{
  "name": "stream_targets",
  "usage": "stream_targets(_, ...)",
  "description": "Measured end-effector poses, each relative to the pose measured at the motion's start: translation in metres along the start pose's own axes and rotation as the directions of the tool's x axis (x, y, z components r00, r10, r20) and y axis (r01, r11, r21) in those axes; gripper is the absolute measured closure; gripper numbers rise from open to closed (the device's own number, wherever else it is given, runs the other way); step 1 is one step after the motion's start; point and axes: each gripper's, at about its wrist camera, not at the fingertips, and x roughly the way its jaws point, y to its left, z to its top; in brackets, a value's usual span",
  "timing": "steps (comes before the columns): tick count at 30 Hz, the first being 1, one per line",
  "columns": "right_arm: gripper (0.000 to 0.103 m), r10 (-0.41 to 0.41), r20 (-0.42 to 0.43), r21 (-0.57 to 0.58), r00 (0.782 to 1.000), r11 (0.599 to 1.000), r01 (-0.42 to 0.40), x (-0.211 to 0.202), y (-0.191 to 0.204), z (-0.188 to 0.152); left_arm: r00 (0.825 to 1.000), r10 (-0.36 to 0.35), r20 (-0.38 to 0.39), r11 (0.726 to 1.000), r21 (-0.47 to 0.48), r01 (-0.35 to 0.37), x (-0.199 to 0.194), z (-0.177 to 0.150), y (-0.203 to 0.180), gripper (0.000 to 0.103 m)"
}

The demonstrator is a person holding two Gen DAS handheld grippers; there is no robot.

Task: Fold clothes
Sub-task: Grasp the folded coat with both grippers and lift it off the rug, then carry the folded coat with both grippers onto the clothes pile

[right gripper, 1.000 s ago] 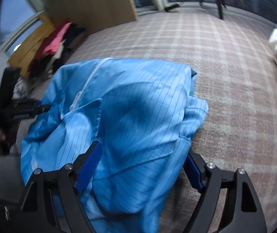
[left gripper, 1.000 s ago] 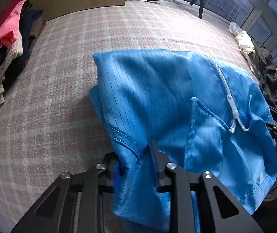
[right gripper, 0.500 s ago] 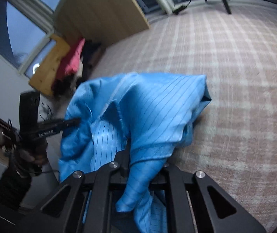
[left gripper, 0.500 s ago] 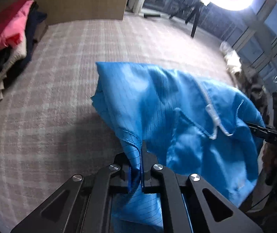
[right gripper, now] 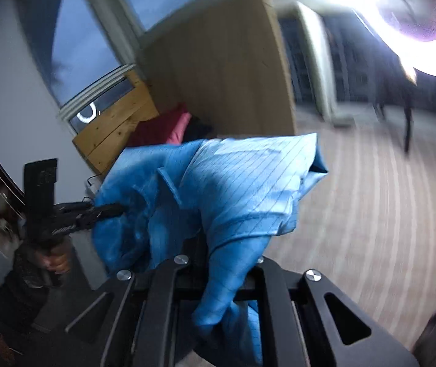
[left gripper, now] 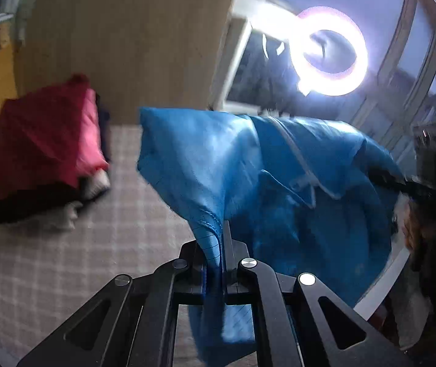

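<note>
A blue pinstriped garment point(left gripper: 263, 177) with a white zipper hangs lifted off the checked surface, stretched between both grippers. My left gripper point(left gripper: 216, 244) is shut on a stitched hem of it, with cloth trailing down between the fingers. In the right wrist view the same blue garment point(right gripper: 242, 183) bunches over my right gripper point(right gripper: 227, 253), which is shut on a fold; its fingertips are hidden by the cloth. Each view shows the other gripper, the right gripper point(left gripper: 401, 185) and the left gripper point(right gripper: 107, 209), biting the garment's far edge.
A stack of red, pink, dark and white clothes point(left gripper: 43, 153) lies at the left by a wooden panel point(left gripper: 120, 49). The checked surface point(left gripper: 65, 260) stretches below. A lit ring lamp point(left gripper: 329, 58) stands beyond. A person's hand point(right gripper: 55, 257) holds the left gripper's handle.
Both grippers have risen and tilted up, lifting the blue garment off the surface. The right gripper, open a second ago, closed on the cloth; the left one tightened on the hem.
</note>
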Motion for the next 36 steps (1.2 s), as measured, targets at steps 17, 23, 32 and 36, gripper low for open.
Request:
stream_targets(17,0.096,-0.061,-0.100,-0.614,0.993,0.789,-0.013,0.285,0.277,0.270,0.940,0.142,0.310,0.982,-0.165,-0.093,-0.064,0.070,0.207,0.098)
stream_targets(23,0.096,-0.092,-0.217,-0.680,0.972,0.729,-0.083,0.384,0.287,0.279,0.940,0.195,0.281,0.966,-0.222,-0.134,-0.029,0.062,0.252,0.098)
stream_targets(32,0.080,-0.062,-0.423,-0.501,0.904,0.847,-0.176,0.460,0.220,0.300,0.967,0.167,0.195,0.958,-0.262,-0.113,0.011,0.048,0.283,0.096)
stream_targets(36,0.064,-0.120,-0.287,-0.584,0.950,0.808,-0.074,0.402,0.223,0.319,0.970,0.178,0.166,0.966,-0.216,-0.140,0.012,0.048,0.276,0.092)
